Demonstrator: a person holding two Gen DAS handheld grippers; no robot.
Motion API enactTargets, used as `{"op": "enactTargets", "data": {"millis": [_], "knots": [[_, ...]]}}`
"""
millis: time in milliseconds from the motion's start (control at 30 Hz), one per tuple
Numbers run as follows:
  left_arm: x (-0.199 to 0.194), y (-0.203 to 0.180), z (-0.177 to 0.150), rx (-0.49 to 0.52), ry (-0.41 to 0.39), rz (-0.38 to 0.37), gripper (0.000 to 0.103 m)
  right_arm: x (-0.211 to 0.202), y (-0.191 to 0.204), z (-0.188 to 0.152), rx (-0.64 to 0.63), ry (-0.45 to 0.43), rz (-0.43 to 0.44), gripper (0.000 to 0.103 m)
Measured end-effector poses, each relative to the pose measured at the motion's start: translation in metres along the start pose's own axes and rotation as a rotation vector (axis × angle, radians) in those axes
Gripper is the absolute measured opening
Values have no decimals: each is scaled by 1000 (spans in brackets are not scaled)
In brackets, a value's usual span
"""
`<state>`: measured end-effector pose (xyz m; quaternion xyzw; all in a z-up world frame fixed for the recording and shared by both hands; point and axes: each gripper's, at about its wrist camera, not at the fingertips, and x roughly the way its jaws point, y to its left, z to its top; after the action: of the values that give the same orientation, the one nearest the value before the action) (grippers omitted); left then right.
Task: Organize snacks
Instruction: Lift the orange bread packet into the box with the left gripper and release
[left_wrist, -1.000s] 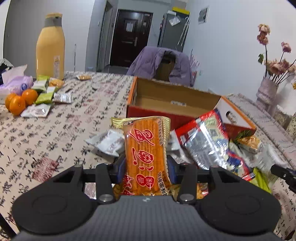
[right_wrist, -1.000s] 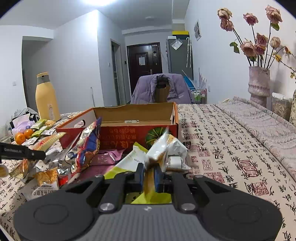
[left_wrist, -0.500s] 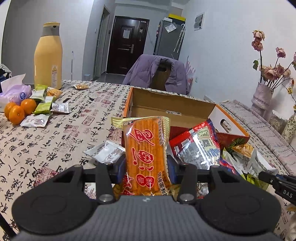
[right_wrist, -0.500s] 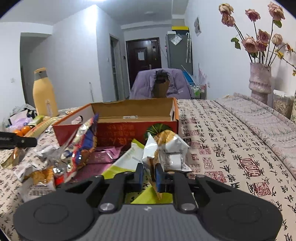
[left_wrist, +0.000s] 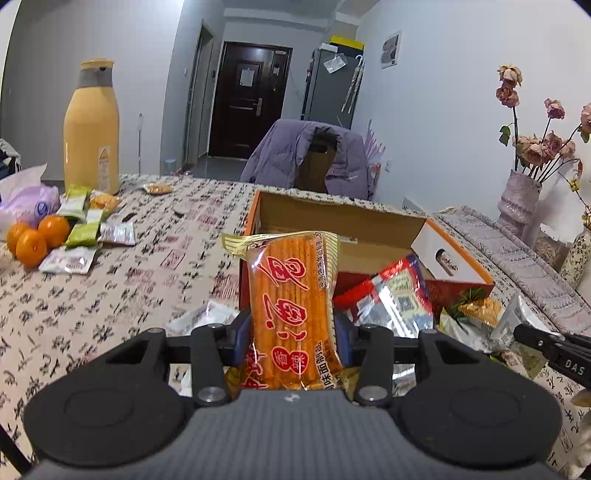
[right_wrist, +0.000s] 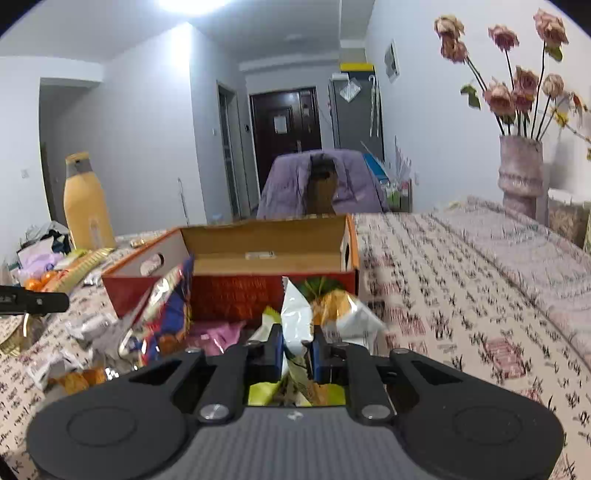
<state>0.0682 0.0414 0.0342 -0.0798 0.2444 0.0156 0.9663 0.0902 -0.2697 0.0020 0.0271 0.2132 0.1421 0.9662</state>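
- The orange stick-snack pack stands upright in the left gripper, both pads squeezing its sides, right in front of the open cardboard box.
- Compared with a second ago the box looks a bit nearer in the left view, so I'd guess that pack goes in soon.
- The right gripper is clamped on a white foil snack bag. Its jaws have just closed further, and the bag now sits higher against the box's red front.
- More packets lie piled beside the box on the patterned tablecloth; plenty left to sort.
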Motion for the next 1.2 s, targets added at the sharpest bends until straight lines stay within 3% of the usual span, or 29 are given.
{"op": "enactTargets", "data": {"millis": [367, 733, 933, 1200], "knots": [[18, -25, 53, 69, -80, 4, 45, 23, 9, 55, -51, -87, 14, 14], [84, -49, 104, 84, -88, 28, 45, 103, 17, 104, -45, -27, 21, 14], [127, -52, 103, 80, -61, 61, 45, 146, 21, 99, -64, 19, -23, 14], [162, -41, 78, 103, -21, 93, 45, 165, 12, 80, -53, 67, -18, 14]]}}
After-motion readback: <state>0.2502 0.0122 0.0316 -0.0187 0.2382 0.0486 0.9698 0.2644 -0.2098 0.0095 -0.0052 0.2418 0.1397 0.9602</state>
